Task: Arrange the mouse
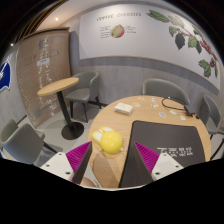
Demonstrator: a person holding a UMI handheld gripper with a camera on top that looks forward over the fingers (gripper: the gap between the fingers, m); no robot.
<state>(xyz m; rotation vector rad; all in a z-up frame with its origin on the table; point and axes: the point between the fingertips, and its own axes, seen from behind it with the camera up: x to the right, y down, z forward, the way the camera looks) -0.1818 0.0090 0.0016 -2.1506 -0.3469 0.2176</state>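
A yellow mouse with a white underside [108,141] sits between my fingertips over the round wooden table [150,118]. My gripper [108,150] is shut on it, and both fingers [84,162] touch its sides. A black mouse pad [176,152] with white lettering lies on the table just to the right of the right finger. I cannot tell whether the mouse rests on the table or hangs just above it.
A white box [124,107] and a few small items lie farther back on the table. A small round pedestal table [57,87] stands to the left. Grey chairs [22,143] surround the tables. A white wall with leaf art [185,35] is behind.
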